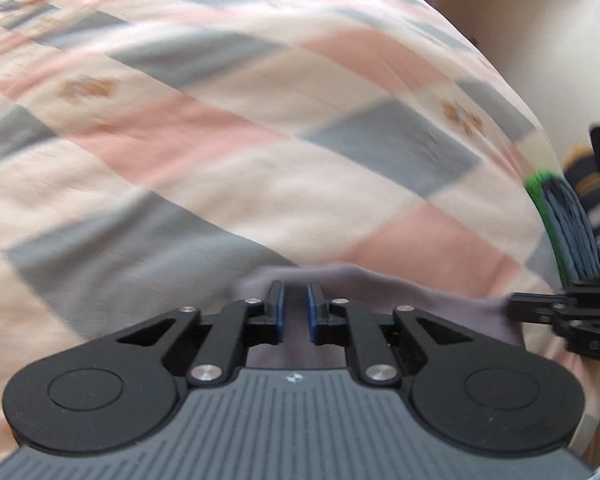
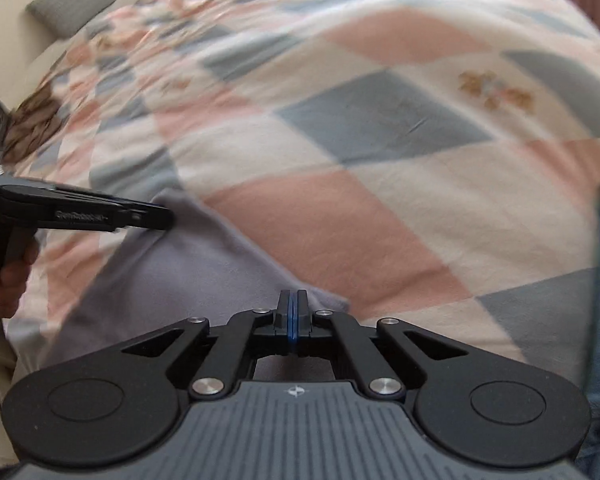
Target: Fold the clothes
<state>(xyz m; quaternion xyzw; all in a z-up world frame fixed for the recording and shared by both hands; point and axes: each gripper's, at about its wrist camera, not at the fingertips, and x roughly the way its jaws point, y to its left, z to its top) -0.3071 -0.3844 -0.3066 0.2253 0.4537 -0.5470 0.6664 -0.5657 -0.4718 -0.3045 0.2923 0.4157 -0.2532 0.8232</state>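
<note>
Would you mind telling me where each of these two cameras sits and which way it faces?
Left wrist: on the left gripper, angled down at a lilac garment on a checked quilt; the right gripper enters at right.
Right wrist: on the right gripper, angled down at the same garment; the left gripper and hand show at left.
Shared: garment, quilt, the other gripper.

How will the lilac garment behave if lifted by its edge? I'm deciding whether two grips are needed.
The lilac garment lies flat and softly creased on the checked bedspread, so it is likely thin, light and floppy. Held at one point it would probably sag and bunch.
</note>
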